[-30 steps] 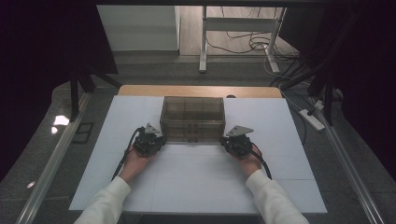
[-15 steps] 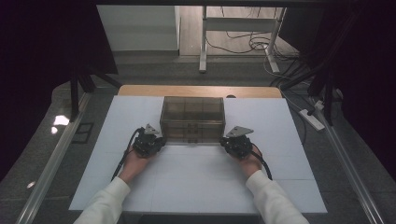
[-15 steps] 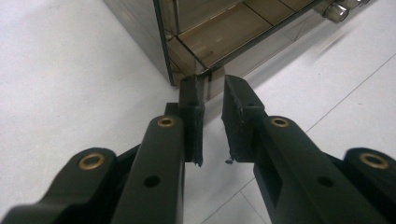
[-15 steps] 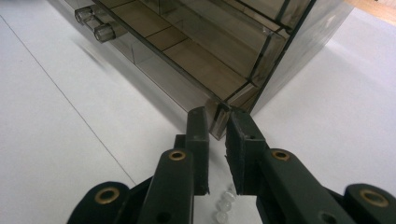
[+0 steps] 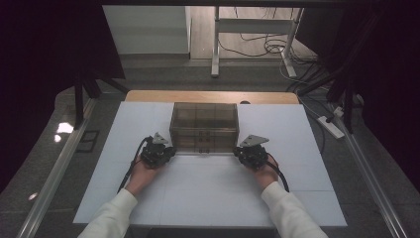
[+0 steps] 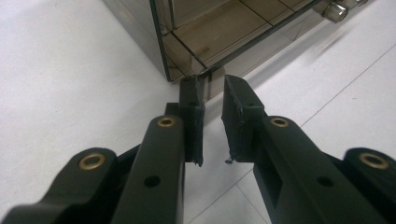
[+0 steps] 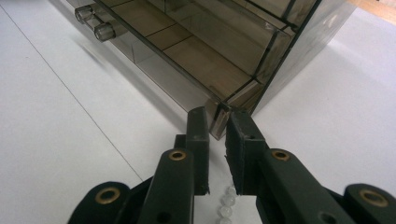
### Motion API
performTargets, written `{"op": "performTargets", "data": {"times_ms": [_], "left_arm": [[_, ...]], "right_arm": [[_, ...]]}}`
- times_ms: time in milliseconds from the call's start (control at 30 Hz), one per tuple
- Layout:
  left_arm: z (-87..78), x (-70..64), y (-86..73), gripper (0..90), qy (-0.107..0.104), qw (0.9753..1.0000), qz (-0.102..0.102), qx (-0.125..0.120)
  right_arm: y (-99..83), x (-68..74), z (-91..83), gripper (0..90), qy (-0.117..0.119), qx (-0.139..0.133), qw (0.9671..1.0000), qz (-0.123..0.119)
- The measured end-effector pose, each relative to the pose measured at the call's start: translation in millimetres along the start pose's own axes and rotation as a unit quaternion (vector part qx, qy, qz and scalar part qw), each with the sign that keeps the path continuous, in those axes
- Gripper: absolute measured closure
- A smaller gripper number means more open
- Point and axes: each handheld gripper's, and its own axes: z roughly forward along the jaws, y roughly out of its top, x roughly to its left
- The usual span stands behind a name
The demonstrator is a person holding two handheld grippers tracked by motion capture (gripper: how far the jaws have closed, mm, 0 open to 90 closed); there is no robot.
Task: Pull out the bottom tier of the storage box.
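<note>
A smoky see-through drawer box (image 5: 204,126) stands on the white table top (image 5: 208,193). My left gripper (image 5: 170,149) is at its front left bottom corner. In the left gripper view the jaws (image 6: 212,87) are nearly together, with the thin corner edge of the box (image 6: 187,42) between their tips. My right gripper (image 5: 237,150) mirrors this at the front right bottom corner. There its jaws (image 7: 218,117) pinch the corner edge of the box (image 7: 210,51). Clear drawer knobs (image 7: 93,23) stick out of the box front.
A wooden strip (image 5: 213,96) borders the table's far edge, with floor, cables and a stand leg beyond. A power strip (image 5: 331,126) lies off the right side. A few small clear beads (image 7: 226,205) lie on the table under my right gripper.
</note>
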Motion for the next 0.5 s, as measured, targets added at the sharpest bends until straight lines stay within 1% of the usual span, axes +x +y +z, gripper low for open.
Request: {"op": "performTargets", "data": {"times_ms": [500], "left_arm": [[-2.4,-2.0,-2.7,77.8,-0.003,1.0,0.003,0.001]], "right_arm": [[-0.8,2.3,-2.7,79.1,0.0,0.001,1.0,-0.003]]}}
